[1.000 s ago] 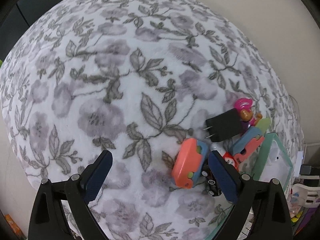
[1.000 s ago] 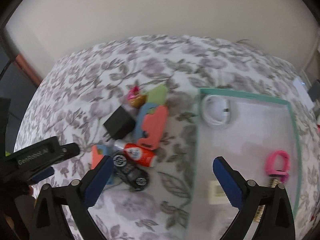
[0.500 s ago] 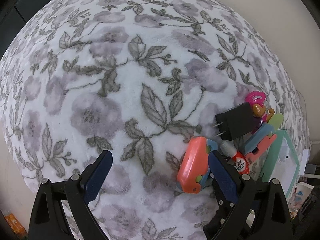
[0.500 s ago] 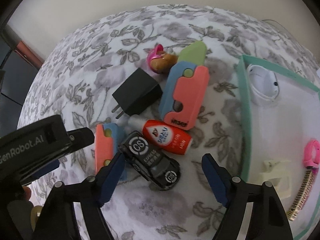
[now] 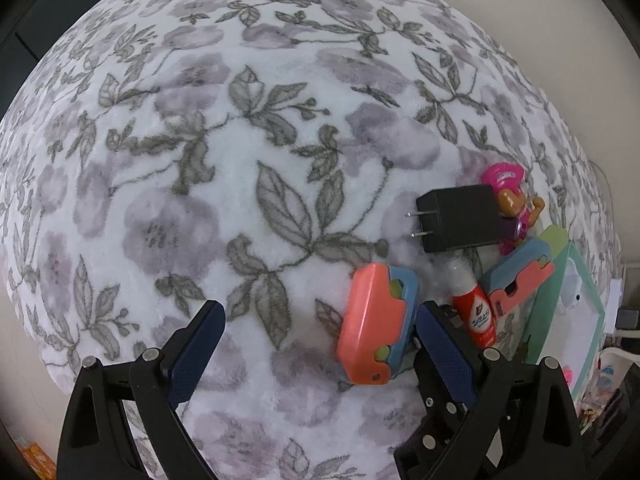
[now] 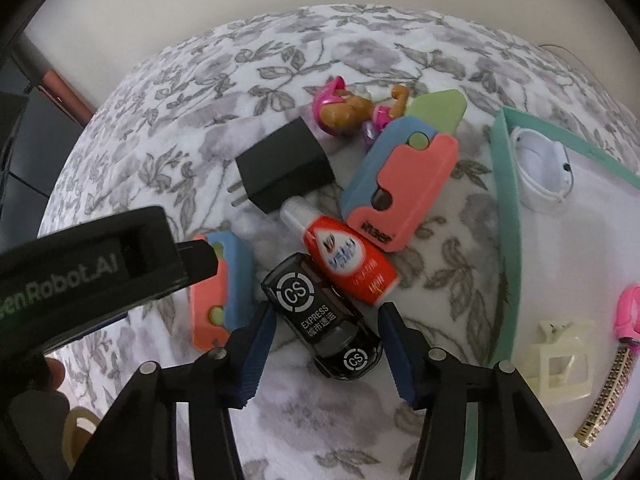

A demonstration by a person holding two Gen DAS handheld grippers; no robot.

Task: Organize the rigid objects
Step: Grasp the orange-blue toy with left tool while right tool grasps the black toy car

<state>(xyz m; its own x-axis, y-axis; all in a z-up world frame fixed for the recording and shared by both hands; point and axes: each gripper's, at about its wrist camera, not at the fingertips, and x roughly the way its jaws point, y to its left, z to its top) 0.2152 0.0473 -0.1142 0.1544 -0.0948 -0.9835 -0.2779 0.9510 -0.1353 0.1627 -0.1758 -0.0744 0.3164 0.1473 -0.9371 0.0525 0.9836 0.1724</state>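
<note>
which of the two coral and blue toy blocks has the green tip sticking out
The larger coral-and-blue block, lying beside the teal tray: a pale green tip juts from its far end. The smaller block, next to the left claw, shows only small green dots.

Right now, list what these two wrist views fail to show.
- Black toy car: the right wrist view does not settle whether the right gripper touches it; hidden behind the left gripper in the left view.
- Teal-rimmed tray: cut off by the picture edge in both views.
- Red-and-white bottle: label print blurred.
</note>
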